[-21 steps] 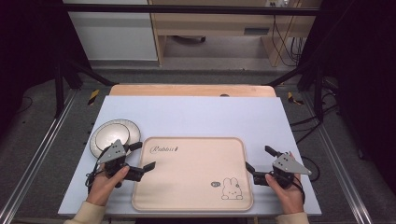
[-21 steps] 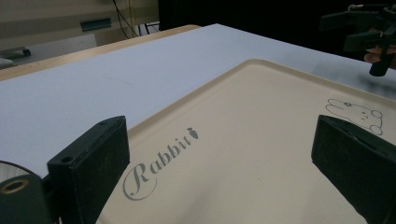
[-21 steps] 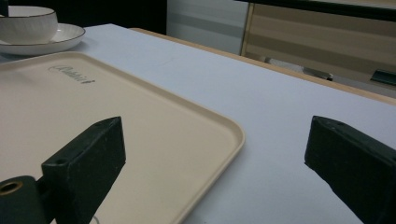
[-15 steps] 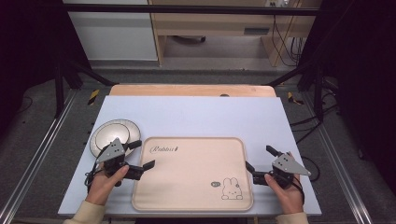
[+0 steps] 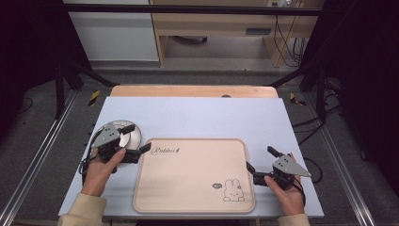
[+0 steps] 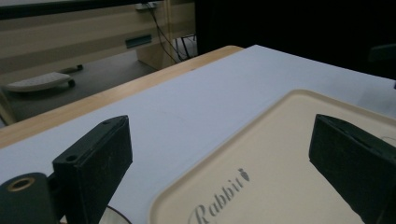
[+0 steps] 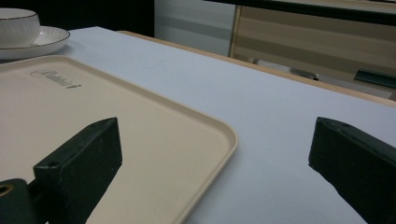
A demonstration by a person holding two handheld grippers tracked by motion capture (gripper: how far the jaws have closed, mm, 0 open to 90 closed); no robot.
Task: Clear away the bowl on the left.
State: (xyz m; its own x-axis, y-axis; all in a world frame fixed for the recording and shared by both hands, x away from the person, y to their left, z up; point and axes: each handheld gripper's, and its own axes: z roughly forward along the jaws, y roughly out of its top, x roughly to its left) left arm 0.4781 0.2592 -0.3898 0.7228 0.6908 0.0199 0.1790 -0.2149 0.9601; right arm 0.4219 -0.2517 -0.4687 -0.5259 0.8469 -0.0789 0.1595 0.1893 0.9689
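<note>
1. The beige tray (image 5: 193, 174) lies on the table (image 5: 202, 115).
2. The left hand-held gripper (image 5: 136, 141), released, straddles the tray's far-left corner beside a saucer (image 5: 133, 136).
3. The right hand-held gripper (image 5: 260, 159), released, straddles the tray's right edge.

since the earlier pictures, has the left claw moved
Yes. In the high view the left claw has shifted away from the person, toward the round white saucer, and now sits beside the far left corner of the beige rectangular rabbit tray.
</note>
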